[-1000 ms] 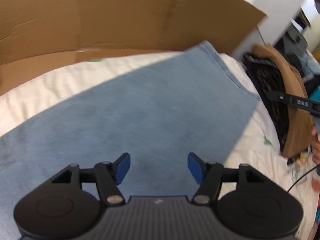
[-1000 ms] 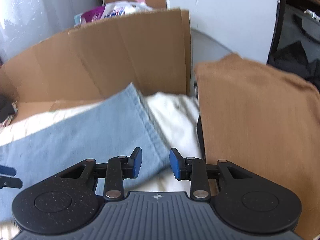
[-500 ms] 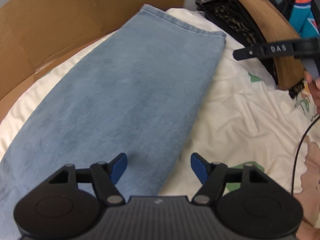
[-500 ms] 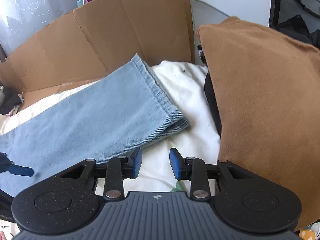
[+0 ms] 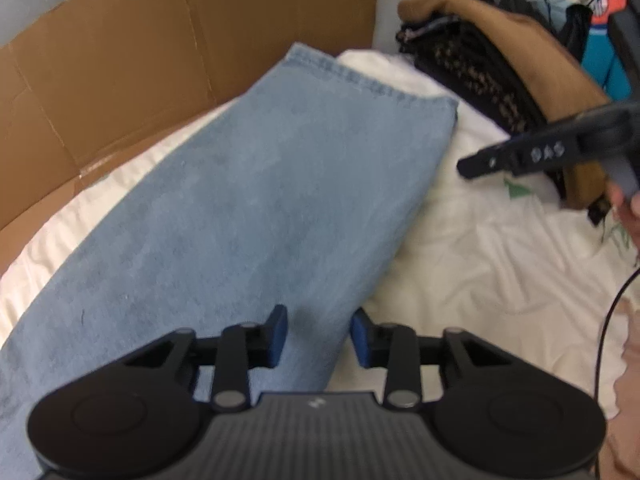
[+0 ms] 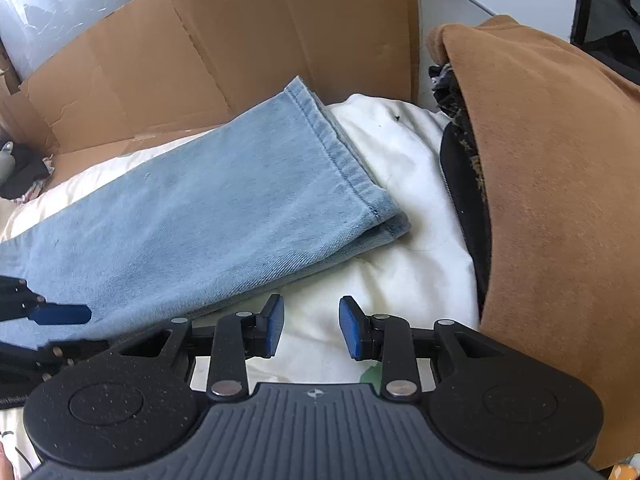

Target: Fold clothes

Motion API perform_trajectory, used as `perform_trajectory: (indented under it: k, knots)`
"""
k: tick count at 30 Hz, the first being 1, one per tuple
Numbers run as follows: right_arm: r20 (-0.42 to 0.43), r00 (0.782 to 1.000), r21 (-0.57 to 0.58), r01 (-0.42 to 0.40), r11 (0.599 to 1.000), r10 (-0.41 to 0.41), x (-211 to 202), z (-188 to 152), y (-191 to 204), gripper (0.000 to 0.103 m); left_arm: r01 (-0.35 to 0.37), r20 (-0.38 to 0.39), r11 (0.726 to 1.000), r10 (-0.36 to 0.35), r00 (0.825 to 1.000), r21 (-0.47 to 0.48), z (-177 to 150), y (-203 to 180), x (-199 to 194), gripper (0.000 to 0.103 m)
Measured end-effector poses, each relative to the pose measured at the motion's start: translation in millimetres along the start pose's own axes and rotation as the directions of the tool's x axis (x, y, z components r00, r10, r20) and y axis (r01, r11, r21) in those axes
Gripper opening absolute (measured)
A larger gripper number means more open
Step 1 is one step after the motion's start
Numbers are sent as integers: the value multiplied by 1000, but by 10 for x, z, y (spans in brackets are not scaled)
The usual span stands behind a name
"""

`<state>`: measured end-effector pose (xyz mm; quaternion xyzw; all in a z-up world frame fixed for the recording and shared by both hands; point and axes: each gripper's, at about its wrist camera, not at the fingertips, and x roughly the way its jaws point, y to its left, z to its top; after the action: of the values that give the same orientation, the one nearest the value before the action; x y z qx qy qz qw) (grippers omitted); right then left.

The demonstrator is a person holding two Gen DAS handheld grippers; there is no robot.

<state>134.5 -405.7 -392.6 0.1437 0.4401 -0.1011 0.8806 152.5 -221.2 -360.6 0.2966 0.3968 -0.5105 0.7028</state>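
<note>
Light blue jeans [image 5: 260,200] lie folded lengthwise on a white bed sheet [image 5: 500,260], hem toward the cardboard. My left gripper [image 5: 318,336] sits low over the jeans' near long edge. Its jaws are closing, the denim edge lies flat between the pads, and a gap still shows. In the right wrist view the jeans [image 6: 200,220] stretch left from the hem, and a left gripper fingertip [image 6: 60,314] rests on the denim. My right gripper [image 6: 312,328] hovers open over bare sheet [image 6: 400,160] just short of the hem corner, nothing between its pads.
A cardboard wall [image 5: 160,60] stands behind the bed. A brown garment [image 6: 560,200] covers a dark patterned one [image 5: 472,76] at the right. A person's hand [image 5: 632,216] holds the right gripper, whose finger [image 5: 528,156] shows there. A black cable [image 5: 608,320] hangs near it.
The left gripper slid right to the jeans' edge, rolled, and its jaws narrowed from wide apart. The right gripper sank a little toward the sheet, jaws unchanged.
</note>
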Motion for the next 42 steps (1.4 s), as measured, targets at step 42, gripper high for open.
perform_trajectory:
  k: [42]
  knots:
    - [-89,994,-22,-69,997,67,21,206,31,37,69,-10,997,-69,998,-17,-3,-66,-81,24]
